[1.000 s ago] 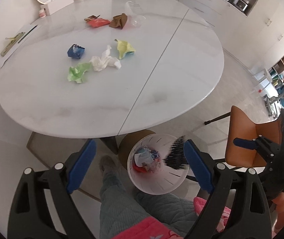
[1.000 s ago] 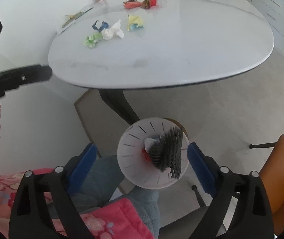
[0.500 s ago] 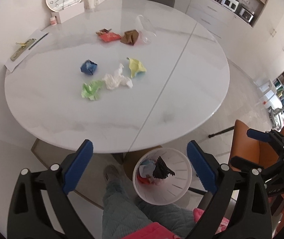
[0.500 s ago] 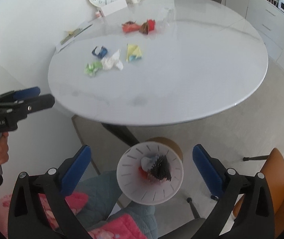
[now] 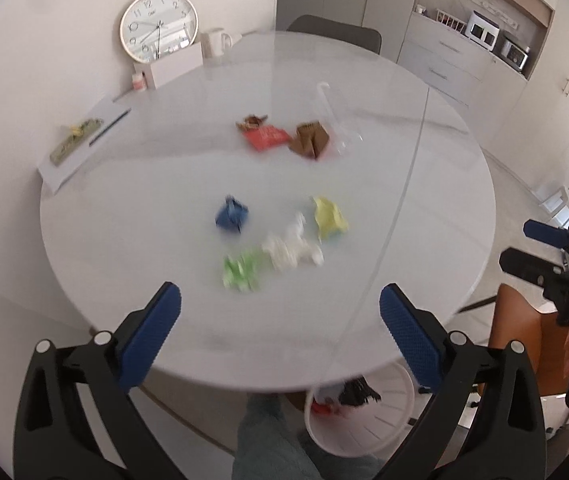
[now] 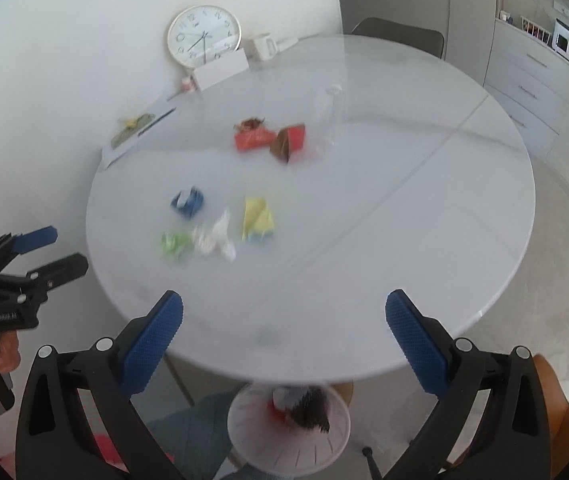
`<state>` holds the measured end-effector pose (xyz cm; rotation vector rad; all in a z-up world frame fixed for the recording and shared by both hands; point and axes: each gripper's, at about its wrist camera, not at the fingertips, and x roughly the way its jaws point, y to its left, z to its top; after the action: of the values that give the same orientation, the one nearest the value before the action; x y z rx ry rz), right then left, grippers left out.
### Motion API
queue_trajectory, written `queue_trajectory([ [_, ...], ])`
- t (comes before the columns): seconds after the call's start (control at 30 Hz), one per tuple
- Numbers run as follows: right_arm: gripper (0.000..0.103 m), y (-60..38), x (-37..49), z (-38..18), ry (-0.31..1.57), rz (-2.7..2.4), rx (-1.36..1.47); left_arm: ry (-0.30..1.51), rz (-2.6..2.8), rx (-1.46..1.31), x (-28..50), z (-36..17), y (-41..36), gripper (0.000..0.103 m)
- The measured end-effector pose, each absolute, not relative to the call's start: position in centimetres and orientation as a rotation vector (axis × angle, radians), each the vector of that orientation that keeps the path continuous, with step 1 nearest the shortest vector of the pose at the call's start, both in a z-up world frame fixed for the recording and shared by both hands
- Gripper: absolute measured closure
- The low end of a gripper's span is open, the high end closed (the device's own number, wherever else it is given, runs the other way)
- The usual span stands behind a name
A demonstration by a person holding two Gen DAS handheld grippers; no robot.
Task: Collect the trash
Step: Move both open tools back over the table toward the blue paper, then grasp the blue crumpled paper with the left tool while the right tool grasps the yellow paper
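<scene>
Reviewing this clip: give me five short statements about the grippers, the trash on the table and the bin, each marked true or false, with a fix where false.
1. Both grippers are open and hold nothing. True: the left gripper and the right gripper each show spread jaws with nothing between them.
2. The white bin stands on the table. False: it sits below the table edge, near the person's legs.
3. The bin already holds trash. True: dark and red scraps show inside.
4. The green wad lies beside the white tissue. True.
5. The blue wad is in the bin. False: it lies on the table.
</scene>
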<state>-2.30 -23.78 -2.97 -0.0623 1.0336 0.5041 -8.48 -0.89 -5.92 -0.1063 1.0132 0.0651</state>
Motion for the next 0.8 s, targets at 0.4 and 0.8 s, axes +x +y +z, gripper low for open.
queue_trajectory([
  [0.4,0.002,-16.9,7.8,-6.9,1.072,0.433,-0.002,1.038,-0.090,-0.025,2.5,-10.7,5.6,0.008],
  [0.8,0.002,-12.7,8.3,-15.4,1.229,0.439,-0.095,1.231,-0.124,-0.003,7.6,-21.1,7.2,0.029],
])
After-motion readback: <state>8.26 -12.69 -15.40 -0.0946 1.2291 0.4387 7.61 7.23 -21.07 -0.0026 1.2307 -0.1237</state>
